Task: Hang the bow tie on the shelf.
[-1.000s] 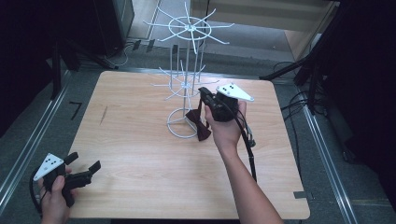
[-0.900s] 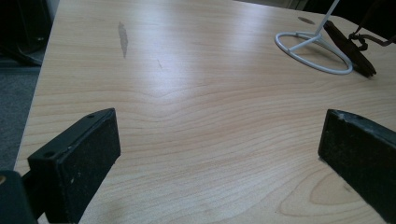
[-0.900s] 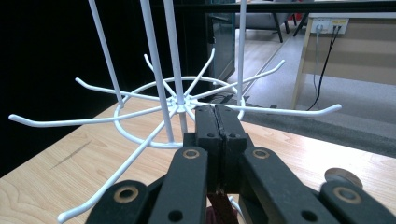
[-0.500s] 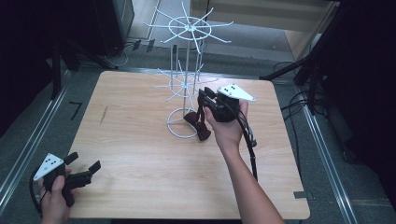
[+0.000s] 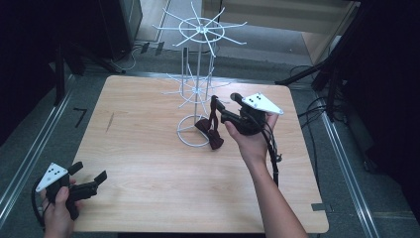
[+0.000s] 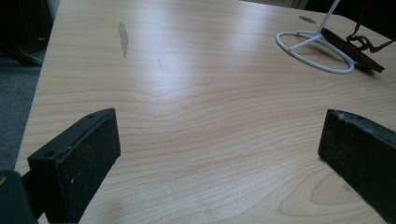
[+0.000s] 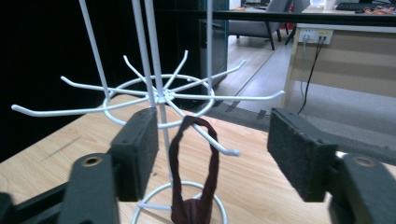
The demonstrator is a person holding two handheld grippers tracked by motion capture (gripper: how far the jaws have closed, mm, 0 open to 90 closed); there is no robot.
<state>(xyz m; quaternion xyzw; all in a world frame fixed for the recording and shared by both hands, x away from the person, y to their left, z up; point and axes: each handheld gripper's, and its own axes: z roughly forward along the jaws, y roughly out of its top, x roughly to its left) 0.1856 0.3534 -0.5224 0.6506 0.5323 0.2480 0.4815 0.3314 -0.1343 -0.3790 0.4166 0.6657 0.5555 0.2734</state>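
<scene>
A white wire rack (image 5: 197, 74) stands on the wooden table (image 5: 163, 198), with hook arms on two tiers. A dark red bow tie (image 5: 210, 134) rests by the rack's base ring, and its strap (image 7: 174, 161) loops up over a lower hook arm (image 7: 205, 135). My right gripper (image 5: 220, 111) is open just right of the strap, one jaw on either side of it and neither touching. In the right gripper view the strap hangs between the wide-apart jaws of the right gripper (image 7: 212, 140). My left gripper (image 5: 91, 173) is open and empty at the table's near left corner.
In the left gripper view bare tabletop lies between the left gripper (image 6: 219, 144) and the rack's base ring (image 6: 312, 64), with the bow tie (image 6: 351, 50) behind the ring. Cables and dark stands lie on the floor around the table.
The right hand has shifted slightly toward the near right. The strap now stands up over the lower hook. The left gripper has stayed in place.
</scene>
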